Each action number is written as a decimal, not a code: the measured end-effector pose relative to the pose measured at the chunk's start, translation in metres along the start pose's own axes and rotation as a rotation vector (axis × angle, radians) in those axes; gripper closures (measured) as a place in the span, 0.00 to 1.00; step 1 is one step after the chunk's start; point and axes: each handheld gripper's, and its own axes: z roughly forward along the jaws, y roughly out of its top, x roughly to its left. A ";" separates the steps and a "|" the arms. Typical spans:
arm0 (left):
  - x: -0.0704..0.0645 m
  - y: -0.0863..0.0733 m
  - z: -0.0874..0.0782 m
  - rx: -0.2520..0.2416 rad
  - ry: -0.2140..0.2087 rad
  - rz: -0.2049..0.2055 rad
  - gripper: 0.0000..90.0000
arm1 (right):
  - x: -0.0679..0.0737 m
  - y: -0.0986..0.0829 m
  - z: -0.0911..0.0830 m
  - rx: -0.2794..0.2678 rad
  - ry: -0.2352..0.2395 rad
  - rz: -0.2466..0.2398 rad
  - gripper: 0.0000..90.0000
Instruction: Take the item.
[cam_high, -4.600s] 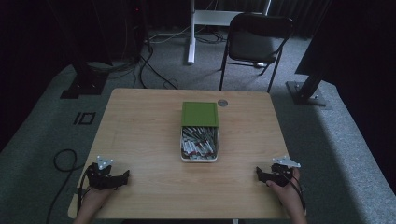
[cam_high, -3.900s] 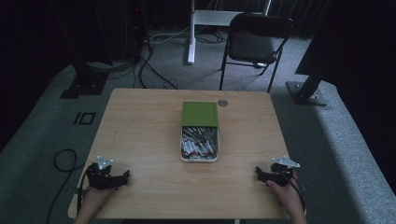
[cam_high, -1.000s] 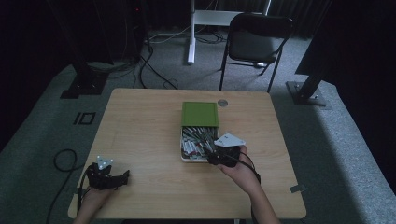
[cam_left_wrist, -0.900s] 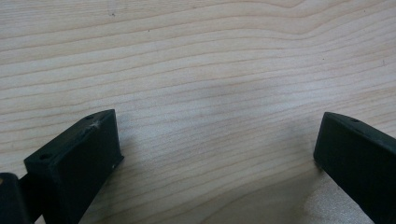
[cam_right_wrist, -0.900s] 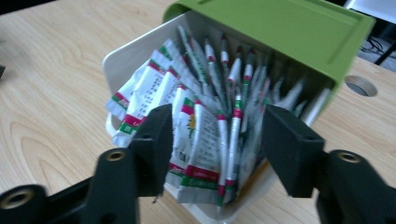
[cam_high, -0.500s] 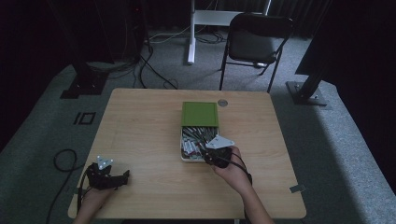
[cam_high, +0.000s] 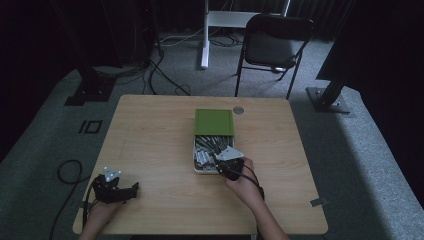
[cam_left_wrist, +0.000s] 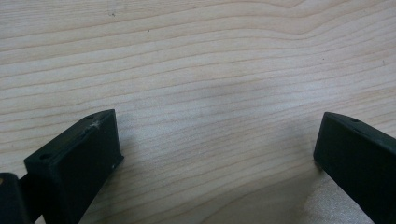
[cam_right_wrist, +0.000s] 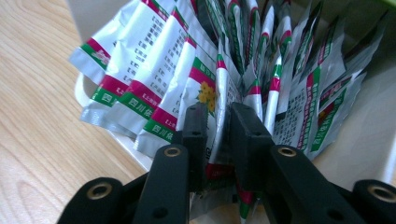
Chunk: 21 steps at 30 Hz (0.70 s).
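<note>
Over at the near-left corner of the wooden table (cam_high: 150, 145): left gripper (cam_high: 116, 189) lying low on the bare wood, held by the left hand (cam_high: 100, 210), black cable (cam_high: 67, 172) looping off past the table edge onto the grey floor. Jaws spread wide in the left gripper view, nothing between them but pale wood grain (cam_left_wrist: 210, 93). Well apart from that, towards the middle of the table: an open white box (cam_high: 196, 159), its green lid (cam_high: 214, 122) lying over the far half, the near half packed with silvery sachets (cam_high: 207, 147) printed in green and red. Right at the near end of that box: right gripper (cam_high: 226, 169), grey three-cornered plate on top, gripped by the right hand (cam_high: 245, 182) with the forearm coming in from the bottom edge. Closed narrow on one sachet (cam_right_wrist: 218, 107) in the right gripper view, pinched edge-on between the two black jaws, still standing among the others fanned out in the box, a small yellow flower mark showing on the pack just beside it. Farther along, near the far edge of the table, just beyond the lid's right corner: a small round grey disc (cam_high: 238, 110), set in or lying on the wood, cannot tell which. Beyond the table, on the floor: a dark folding chair (cam_high: 272, 47).
</note>
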 end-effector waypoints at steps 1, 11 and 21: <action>0.000 0.000 0.000 0.000 0.000 0.000 0.01 | 0.001 0.000 0.001 0.004 -0.007 -0.007 0.88; 0.000 0.000 0.000 0.000 0.000 0.000 0.01 | -0.002 0.001 -0.004 0.004 -0.021 0.030 0.98; 0.000 0.000 0.000 -0.001 0.000 -0.001 0.01 | -0.005 0.012 -0.024 -0.063 0.035 0.061 0.98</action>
